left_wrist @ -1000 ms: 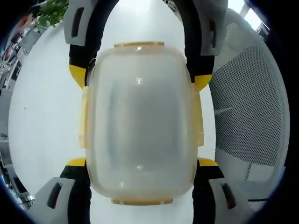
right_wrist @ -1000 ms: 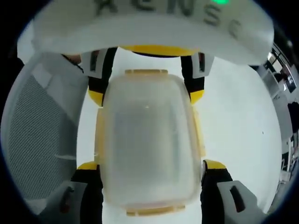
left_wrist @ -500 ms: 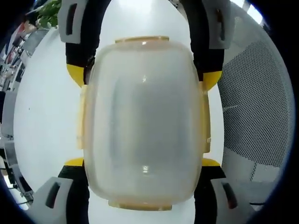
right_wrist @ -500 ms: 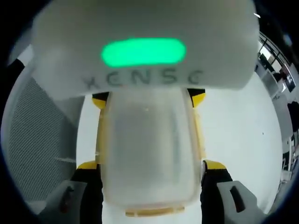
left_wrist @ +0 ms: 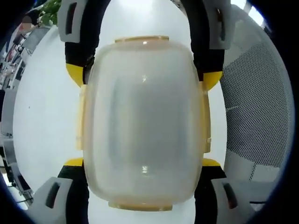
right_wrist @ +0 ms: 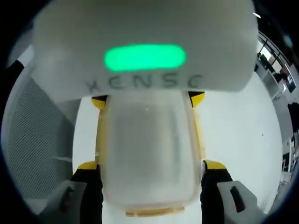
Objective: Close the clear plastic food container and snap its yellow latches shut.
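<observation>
Surface: white table point(left_wrist: 42, 116), with a perforated chair point(left_wrist: 254, 102) just beside it.
Container: lid-on box point(left_wrist: 142, 121) sits on the table, squeezed between both my grippers.
Left gripper point(left_wrist: 142, 161): jaws clamped on the box's long sides.
Right gripper point(right_wrist: 148, 164): jaws clamped on it from the opposite end.
Risk: squeezing too hard could bow the walls and pop the lid.
Hidden: latches point(left_wrist: 204, 123) look pale and blurry, so I can't tell if they're snapped.
</observation>
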Available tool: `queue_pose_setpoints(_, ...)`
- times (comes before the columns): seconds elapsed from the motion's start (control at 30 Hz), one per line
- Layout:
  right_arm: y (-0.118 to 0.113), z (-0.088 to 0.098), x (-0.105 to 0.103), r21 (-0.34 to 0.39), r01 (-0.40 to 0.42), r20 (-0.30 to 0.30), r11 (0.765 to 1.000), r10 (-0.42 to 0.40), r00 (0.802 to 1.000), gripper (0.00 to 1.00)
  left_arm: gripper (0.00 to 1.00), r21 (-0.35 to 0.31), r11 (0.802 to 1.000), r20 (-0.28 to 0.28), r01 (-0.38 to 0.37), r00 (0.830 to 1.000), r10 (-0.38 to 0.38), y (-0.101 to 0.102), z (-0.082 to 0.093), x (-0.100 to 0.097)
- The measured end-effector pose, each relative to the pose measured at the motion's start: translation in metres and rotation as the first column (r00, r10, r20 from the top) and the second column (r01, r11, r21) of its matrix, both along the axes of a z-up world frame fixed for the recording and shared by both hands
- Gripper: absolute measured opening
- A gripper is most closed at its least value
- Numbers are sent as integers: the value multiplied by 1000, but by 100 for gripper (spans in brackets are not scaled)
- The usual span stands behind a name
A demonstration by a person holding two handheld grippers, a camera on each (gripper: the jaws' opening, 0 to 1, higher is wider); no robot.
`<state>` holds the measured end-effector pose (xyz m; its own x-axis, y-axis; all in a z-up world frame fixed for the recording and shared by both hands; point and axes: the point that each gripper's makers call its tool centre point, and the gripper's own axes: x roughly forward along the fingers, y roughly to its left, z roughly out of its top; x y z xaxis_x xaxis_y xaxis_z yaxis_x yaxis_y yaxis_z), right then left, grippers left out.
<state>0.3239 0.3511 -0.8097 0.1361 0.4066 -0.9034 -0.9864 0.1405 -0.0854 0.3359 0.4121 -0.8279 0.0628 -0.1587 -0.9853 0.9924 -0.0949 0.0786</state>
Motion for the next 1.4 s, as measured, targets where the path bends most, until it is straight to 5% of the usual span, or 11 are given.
queue_pose_setpoints(1.4,-11,-1,64,-10,3,-2,1000,-3,1000,88,96,-12,1000,3,0,1000,1,-11,0,62)
